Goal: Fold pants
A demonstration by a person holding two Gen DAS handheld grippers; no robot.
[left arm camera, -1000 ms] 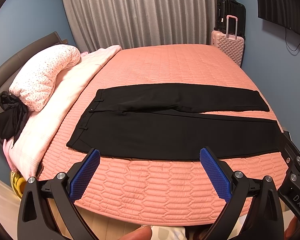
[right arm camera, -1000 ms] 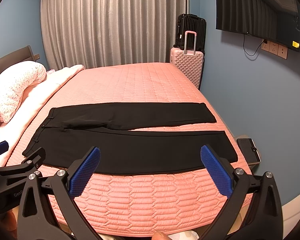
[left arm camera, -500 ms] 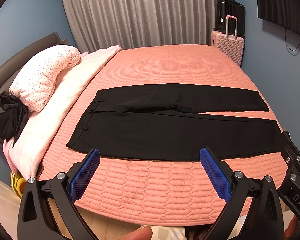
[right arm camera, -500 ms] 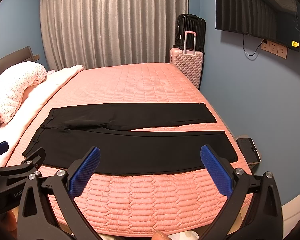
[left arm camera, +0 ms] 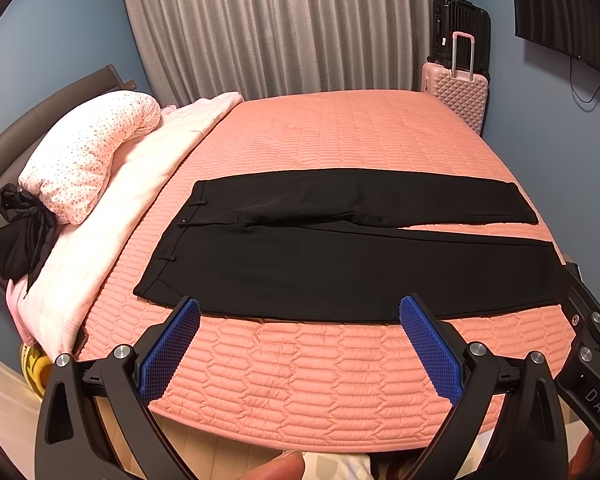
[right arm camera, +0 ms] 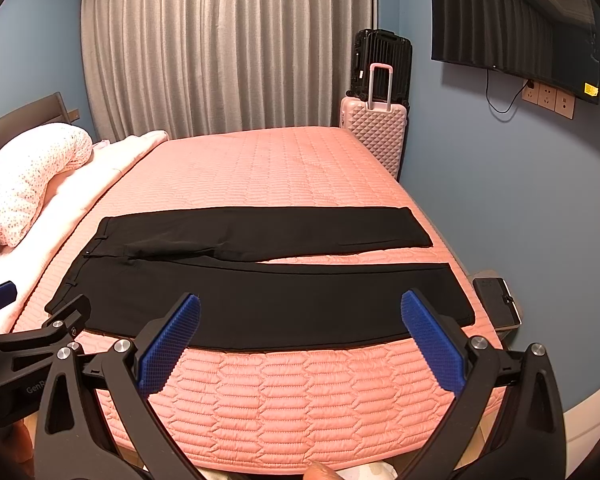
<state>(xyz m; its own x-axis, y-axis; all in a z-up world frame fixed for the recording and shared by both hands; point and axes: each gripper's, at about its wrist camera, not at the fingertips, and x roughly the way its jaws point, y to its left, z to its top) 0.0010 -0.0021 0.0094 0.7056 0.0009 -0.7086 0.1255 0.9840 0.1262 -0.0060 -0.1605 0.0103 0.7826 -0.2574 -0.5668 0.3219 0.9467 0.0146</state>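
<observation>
Black pants (left arm camera: 340,248) lie flat and spread out across the pink quilted bed (left arm camera: 340,132), waistband to the left, both legs running to the right. They also show in the right wrist view (right arm camera: 260,276). My left gripper (left arm camera: 300,344) is open and empty, held above the near edge of the bed, short of the pants' near hem side. My right gripper (right arm camera: 300,340) is open and empty, also near the bed's front edge. The right gripper's body shows at the right edge of the left wrist view (left arm camera: 588,340).
A dotted pillow (left arm camera: 88,152) and pale blanket (left arm camera: 140,184) lie at the left, with a black cloth bundle (left arm camera: 20,236). A pink suitcase (right arm camera: 374,132) and black suitcase (right arm camera: 382,60) stand at the far corner. A phone (right arm camera: 496,300) rests by the bed's right edge. A TV (right arm camera: 516,28) hangs on the wall.
</observation>
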